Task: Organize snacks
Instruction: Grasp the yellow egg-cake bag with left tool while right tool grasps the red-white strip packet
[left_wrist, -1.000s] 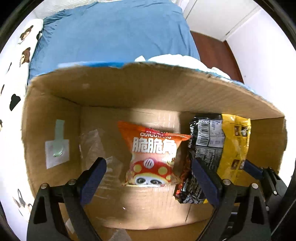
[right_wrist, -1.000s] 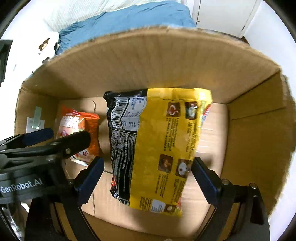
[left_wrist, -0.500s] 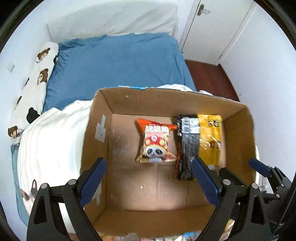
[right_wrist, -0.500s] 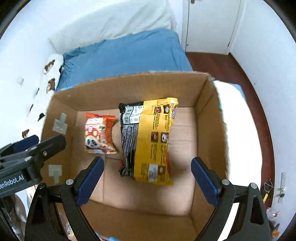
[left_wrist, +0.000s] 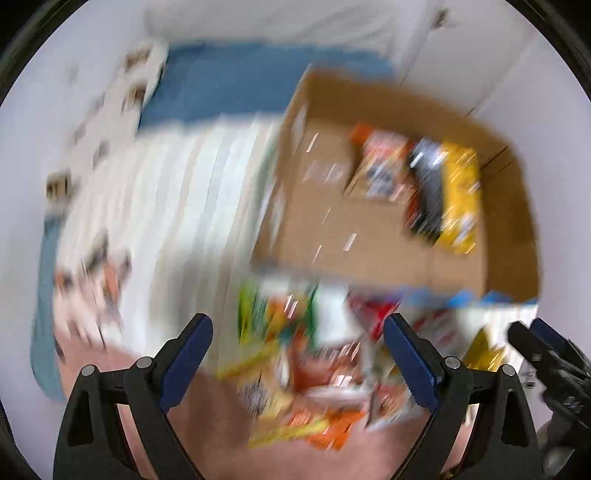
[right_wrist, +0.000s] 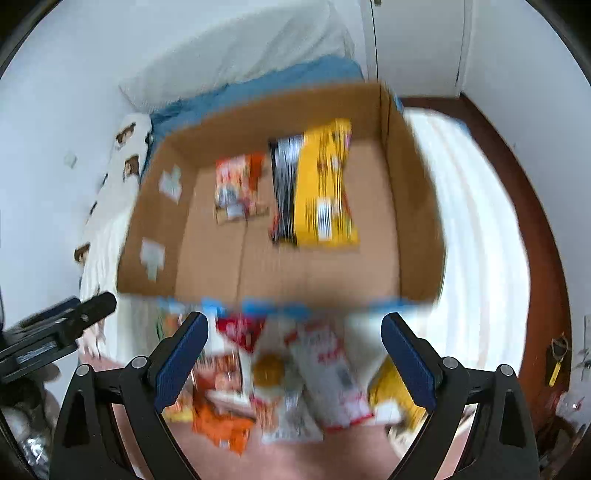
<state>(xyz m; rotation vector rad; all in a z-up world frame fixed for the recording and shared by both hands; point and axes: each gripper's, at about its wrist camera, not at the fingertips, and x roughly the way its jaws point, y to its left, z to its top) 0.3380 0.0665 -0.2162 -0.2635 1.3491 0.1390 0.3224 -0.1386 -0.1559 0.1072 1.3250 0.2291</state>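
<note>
Both views are motion-blurred. An open cardboard box (right_wrist: 207, 266) (left_wrist: 491, 266) lies on the bed; inside it are an orange snack bag (right_wrist: 236, 184) (left_wrist: 380, 166) and, to its right, a black-and-yellow packet (right_wrist: 317, 184) (left_wrist: 450, 199). Below the box's near wall lies a pile of loose snack packets (right_wrist: 291, 373) (left_wrist: 314, 369) on pink cloth. My left gripper (left_wrist: 299, 354) hangs open and empty over the pile's left part. My right gripper (right_wrist: 291, 350) is open and empty above the pile's middle. The left gripper's tip (right_wrist: 88, 310) shows at the right wrist view's left edge.
A white striped blanket (left_wrist: 177, 206) (right_wrist: 476, 229) lies on both sides of the box. Blue bedding (right_wrist: 258, 92) and a bear-print pillow (right_wrist: 125, 147) lie beyond it. A white door (right_wrist: 417, 44) and dark wooden floor (right_wrist: 524, 192) are at the right.
Both grippers have pulled back out of the box, rising, and now hang over the snack pile in front of it. The two packets stay in the box. Jaws remain wide.
</note>
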